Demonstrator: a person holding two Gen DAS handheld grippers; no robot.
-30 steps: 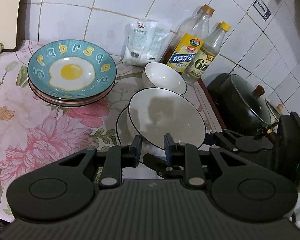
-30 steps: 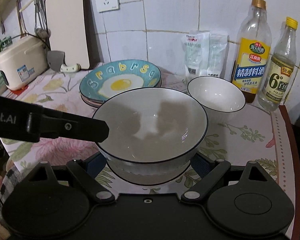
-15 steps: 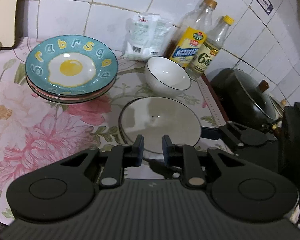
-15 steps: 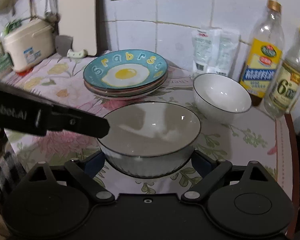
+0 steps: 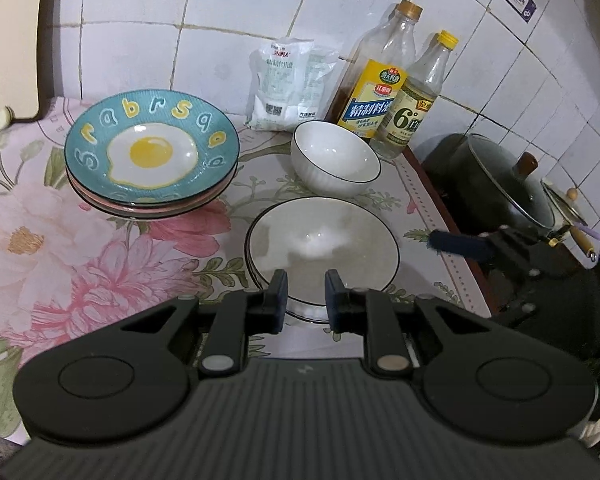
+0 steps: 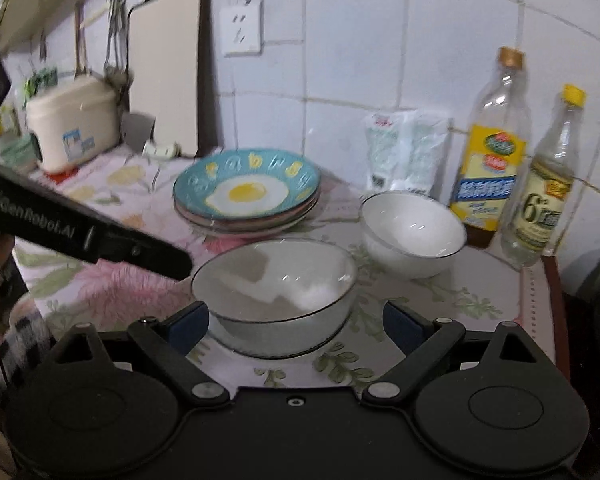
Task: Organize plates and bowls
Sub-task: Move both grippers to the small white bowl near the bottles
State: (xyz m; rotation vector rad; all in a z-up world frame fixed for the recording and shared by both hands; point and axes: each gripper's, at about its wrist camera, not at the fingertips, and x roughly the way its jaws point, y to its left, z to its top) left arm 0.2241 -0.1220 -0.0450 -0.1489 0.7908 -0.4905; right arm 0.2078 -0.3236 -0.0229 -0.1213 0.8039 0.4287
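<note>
Floral-print pink tabletop [image 5: 52, 240] carries everything, crockery grouped toward the tiled back wall so the front stays free. Stack of shallow plates topped by a teal fried-egg-pattern plate [image 5: 152, 156] sits back left, plates already nested, so that pile looks done. Large white black-rimmed bowl [image 5: 324, 248] sits front centre, apparently nested in a second matching bowl: a double rim shows at its near edge. Reads as bowls being piled by size. Small white black-rimmed bowl [image 5: 334, 162] stands alone just behind it, near the two glass condiment bottles [image 5: 396, 92], likely the next candidate to go on the pile. Right tool [image 6: 296, 326] is spread wide, pads flanking the big bowl's sides without touching, so holding nothing. Left tool [image 5: 306, 296] is nearly closed, narrow gap, empty, poised over the bowl's near rim, probably just kept clear.
</note>
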